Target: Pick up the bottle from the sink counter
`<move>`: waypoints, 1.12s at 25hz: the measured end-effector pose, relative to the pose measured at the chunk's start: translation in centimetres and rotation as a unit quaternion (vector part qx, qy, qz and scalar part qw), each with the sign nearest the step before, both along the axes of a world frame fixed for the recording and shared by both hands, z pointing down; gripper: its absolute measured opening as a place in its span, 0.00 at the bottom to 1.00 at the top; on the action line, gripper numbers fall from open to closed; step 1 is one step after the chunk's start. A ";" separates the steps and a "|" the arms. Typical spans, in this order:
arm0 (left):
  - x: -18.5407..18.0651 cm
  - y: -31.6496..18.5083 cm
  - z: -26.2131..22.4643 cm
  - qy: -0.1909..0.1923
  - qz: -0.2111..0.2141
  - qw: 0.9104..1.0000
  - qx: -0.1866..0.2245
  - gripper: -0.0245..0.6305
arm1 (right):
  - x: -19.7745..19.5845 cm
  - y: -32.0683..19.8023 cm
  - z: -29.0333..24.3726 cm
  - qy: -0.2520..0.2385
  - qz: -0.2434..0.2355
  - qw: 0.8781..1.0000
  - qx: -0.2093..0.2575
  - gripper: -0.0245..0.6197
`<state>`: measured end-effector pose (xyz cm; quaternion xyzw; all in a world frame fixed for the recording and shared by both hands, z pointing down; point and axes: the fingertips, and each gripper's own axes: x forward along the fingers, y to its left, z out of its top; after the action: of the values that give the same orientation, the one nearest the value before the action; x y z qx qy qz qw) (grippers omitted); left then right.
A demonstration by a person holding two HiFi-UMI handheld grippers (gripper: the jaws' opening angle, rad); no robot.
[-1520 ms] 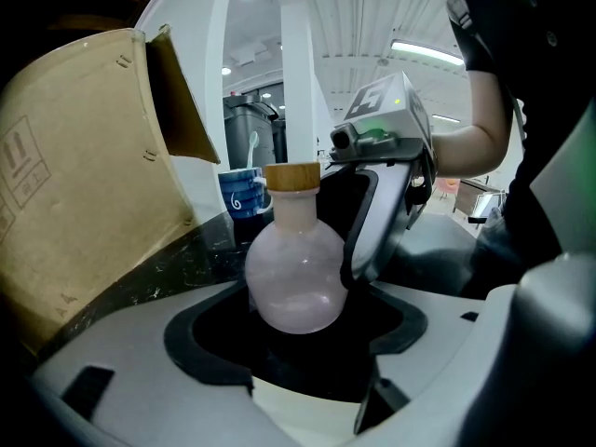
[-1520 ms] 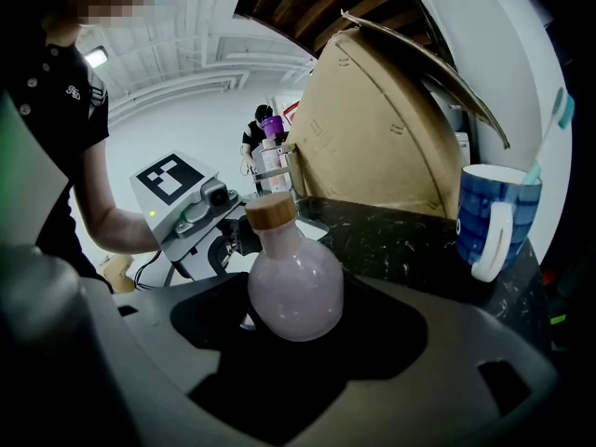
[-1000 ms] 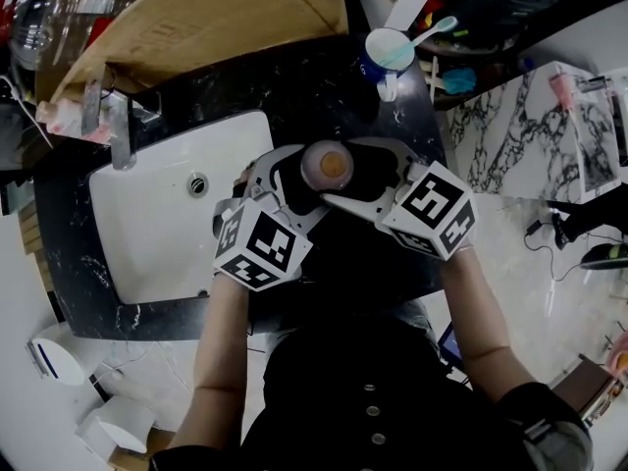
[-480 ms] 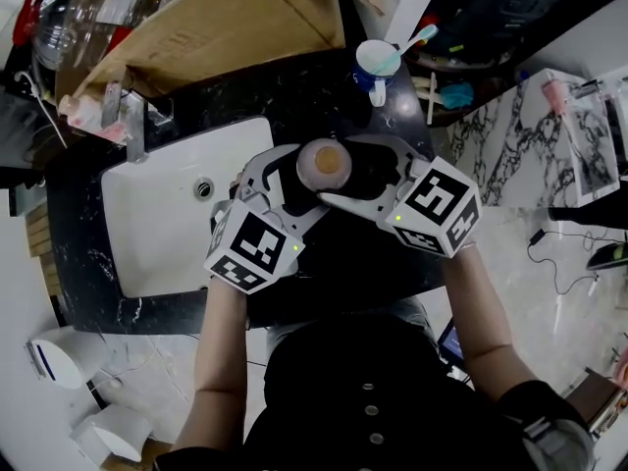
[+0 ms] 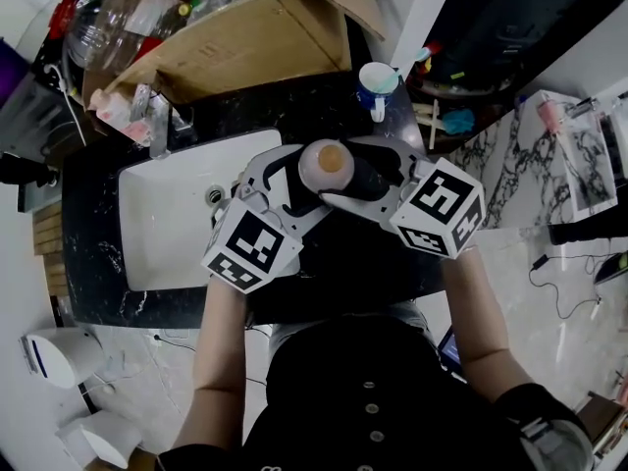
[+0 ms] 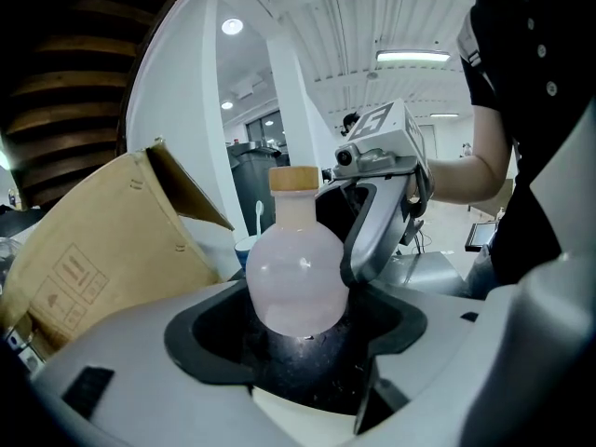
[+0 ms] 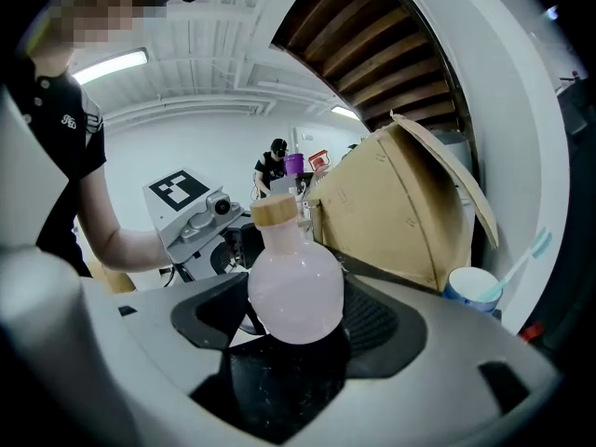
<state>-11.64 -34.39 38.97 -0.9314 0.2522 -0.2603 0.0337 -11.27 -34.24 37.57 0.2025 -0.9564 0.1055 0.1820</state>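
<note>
A round, pale pink bottle [image 5: 327, 165] with a wooden cap stands on the black speckled counter [image 5: 334, 253], just right of the sink. My left gripper [image 5: 285, 180] reaches in from the lower left and my right gripper [image 5: 358, 175] from the right, so the bottle sits between both pairs of jaws. In the left gripper view the bottle [image 6: 296, 268] stands in the wide gap of my left gripper [image 6: 298, 343], with a grey finger of the right gripper against its right side. In the right gripper view the bottle [image 7: 294, 291] stands inside my open right gripper [image 7: 298, 361].
A white sink [image 5: 167, 234] with a faucet [image 5: 157, 116] lies left of the grippers. A large cardboard box [image 5: 245, 37] stands behind it. A blue and white cup [image 5: 378, 78] holding a toothbrush sits at the counter's back right. The counter edge runs just below the grippers.
The sink, box and cup have slid down and right in the head view as the camera moved. Both grippers and the bottle keep their places relative to each other.
</note>
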 end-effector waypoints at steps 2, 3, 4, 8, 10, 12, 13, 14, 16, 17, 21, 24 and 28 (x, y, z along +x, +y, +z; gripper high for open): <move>-0.2 0.2 -0.8 -0.001 0.000 1.000 0.007 0.57 | -0.2 0.2 -0.8 -0.003 0.000 1.000 0.006 0.54; -0.2 0.2 -1.2 -0.005 0.001 1.000 0.013 0.57 | -0.2 0.3 -1.1 -0.003 0.000 1.000 0.009 0.54; -0.3 0.3 -1.6 -0.009 0.001 1.000 0.020 0.57 | -0.2 0.3 -1.5 -0.003 0.000 1.000 0.012 0.55; -0.3 0.4 -3.0 -0.019 0.004 0.999 0.040 0.57 | -0.2 0.5 -2.9 -0.005 0.000 1.000 0.027 0.54; -0.2 0.4 -3.8 -0.013 0.004 0.999 0.047 0.57 | -0.2 0.5 -3.6 -0.010 -0.001 0.999 0.032 0.55; -0.1 0.4 -4.6 -0.005 0.005 0.999 0.052 0.57 | -0.1 0.5 -4.4 -0.014 0.000 0.999 0.039 0.55; -0.1 0.3 -4.9 -0.004 0.004 0.999 0.053 0.57 | -0.1 0.5 -4.7 -0.017 0.000 0.999 0.042 0.55; -0.2 0.3 -5.2 -0.004 0.004 0.999 0.054 0.57 | -0.1 0.5 -5.0 -0.020 0.000 0.999 0.044 0.55; -0.3 0.4 -5.6 -0.007 0.004 0.998 0.058 0.57 | -0.2 0.5 -5.5 -0.026 -0.001 0.999 0.048 0.55; -0.4 0.3 -5.9 -0.008 0.004 0.998 0.061 0.57 | -0.3 0.4 -5.8 -0.028 -0.001 0.998 0.050 0.55; -0.6 0.0 -7.1 -0.005 0.005 0.997 0.073 0.57 | -0.5 0.2 -7.0 -0.033 -0.002 0.998 0.062 0.55; -0.7 -0.1 -7.9 0.000 0.006 0.997 0.079 0.57 | -0.6 0.1 -7.8 -0.037 -0.003 0.997 0.070 0.55; -0.9 -0.1 -8.4 0.011 0.003 0.997 0.078 0.57 | -0.8 0.1 -8.3 -0.045 -0.005 0.996 0.079 0.55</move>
<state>-12.54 -34.44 30.54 -0.9295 0.2696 -0.2293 0.1042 -12.03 -34.14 29.25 0.2062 -0.9700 0.0379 0.1228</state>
